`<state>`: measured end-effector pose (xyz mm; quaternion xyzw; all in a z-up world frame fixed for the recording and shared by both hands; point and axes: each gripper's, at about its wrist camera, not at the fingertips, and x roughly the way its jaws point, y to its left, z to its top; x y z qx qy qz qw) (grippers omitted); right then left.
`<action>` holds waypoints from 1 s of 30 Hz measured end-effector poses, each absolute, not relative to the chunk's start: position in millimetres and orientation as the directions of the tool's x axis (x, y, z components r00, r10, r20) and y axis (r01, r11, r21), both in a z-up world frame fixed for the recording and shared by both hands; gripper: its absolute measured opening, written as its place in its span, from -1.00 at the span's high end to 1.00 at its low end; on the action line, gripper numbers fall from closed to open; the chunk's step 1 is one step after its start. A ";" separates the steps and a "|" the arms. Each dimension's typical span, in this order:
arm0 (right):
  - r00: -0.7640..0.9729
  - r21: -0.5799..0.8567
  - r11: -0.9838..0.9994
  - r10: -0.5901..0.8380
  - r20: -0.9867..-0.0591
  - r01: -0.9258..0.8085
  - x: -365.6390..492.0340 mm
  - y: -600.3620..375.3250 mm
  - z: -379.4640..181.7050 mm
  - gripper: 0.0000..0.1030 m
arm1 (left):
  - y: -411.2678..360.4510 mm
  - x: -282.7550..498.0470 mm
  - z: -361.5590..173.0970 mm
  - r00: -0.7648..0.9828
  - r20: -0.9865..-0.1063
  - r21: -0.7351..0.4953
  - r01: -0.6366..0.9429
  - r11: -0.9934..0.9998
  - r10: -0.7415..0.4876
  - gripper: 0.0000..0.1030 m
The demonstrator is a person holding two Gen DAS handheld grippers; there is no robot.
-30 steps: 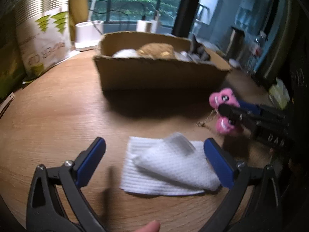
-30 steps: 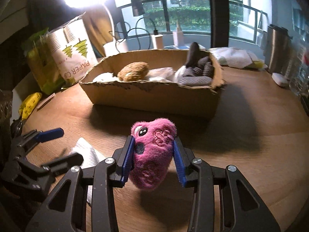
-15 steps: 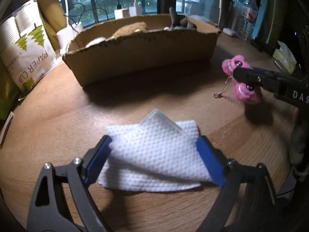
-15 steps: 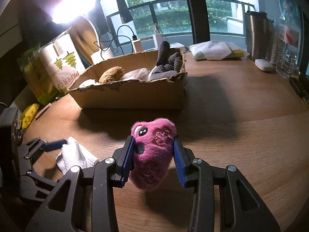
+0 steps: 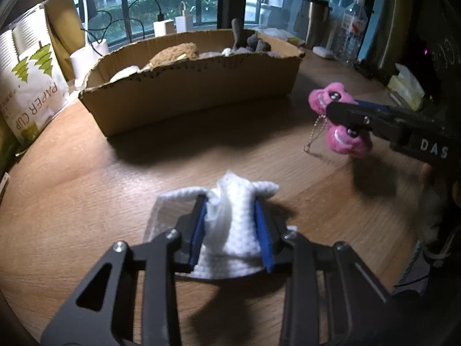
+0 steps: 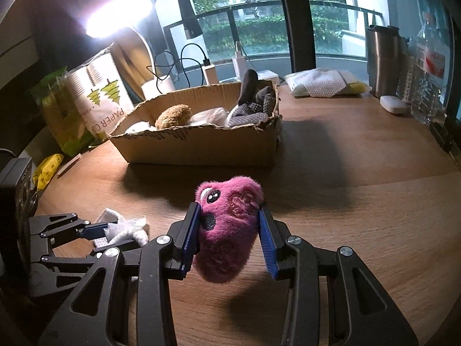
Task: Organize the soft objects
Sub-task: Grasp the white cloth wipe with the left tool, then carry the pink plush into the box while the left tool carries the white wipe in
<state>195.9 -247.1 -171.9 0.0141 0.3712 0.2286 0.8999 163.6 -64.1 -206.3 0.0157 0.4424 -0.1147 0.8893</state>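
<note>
My left gripper is shut on a bunched white cloth that lies on the wooden table; the cloth's edges spill out around the blue pads. From the right wrist the same gripper and cloth show at lower left. My right gripper is shut on a pink plush toy held above the table. In the left wrist view that toy, with a dangling chain, is at the right. Behind stands a cardboard box holding a brown plush and grey fabric.
A pack of paper cups and a green bag stand left of the box. Chargers and cables line the window sill. A steel tumbler, a water bottle and a wrapped packet sit at the back right.
The left gripper came forward over the white cloth and its jaws went from wide open to shut, bunching the cloth up. The right gripper kept its hold on the pink plush and shifted slightly.
</note>
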 end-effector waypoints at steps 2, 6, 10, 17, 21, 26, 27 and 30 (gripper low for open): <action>0.622 0.191 0.895 0.421 -0.661 -0.403 195.6 -246.1 -170.2 0.20 | -63.0 162.5 -202.5 0.587 -0.783 -0.083 0.226 0.971 -0.204 0.39; 0.628 0.183 0.893 0.423 -0.653 -0.411 194.5 -242.5 -163.8 0.20 | -60.9 161.4 -193.4 0.603 -0.767 -0.093 0.232 0.968 -0.218 0.41; 0.636 0.176 0.890 0.428 -0.642 -0.421 192.0 -238.9 -155.9 0.20 | -55.4 163.1 -183.3 0.619 -0.749 -0.111 0.234 0.966 -0.236 0.41; 0.648 0.148 0.887 0.425 -0.632 -0.437 193.2 -233.3 -139.2 0.20 | -34.6 169.6 -160.9 0.662 -0.702 -0.166 0.209 0.964 -0.264 0.42; 0.657 0.133 0.887 0.422 -0.624 -0.443 196.1 -230.2 -129.0 0.20 | -24.5 174.0 -147.1 0.693 -0.674 -0.165 0.193 0.967 -0.253 0.42; 0.665 0.120 0.885 0.422 -0.616 -0.450 200.3 -225.5 -120.1 0.20 | -11.5 179.1 -133.0 0.728 -0.645 -0.153 0.172 0.973 -0.230 0.42; 0.666 0.117 0.884 0.423 -0.615 -0.453 201.3 -223.6 -118.2 0.20 | -8.7 180.0 -130.7 0.734 -0.640 -0.153 0.167 0.974 -0.226 0.42; 0.666 0.107 0.879 0.426 -0.612 -0.464 203.9 -219.1 -114.0 0.20 | -0.6 183.4 -123.5 0.750 -0.625 -0.152 0.155 0.976 -0.216 0.41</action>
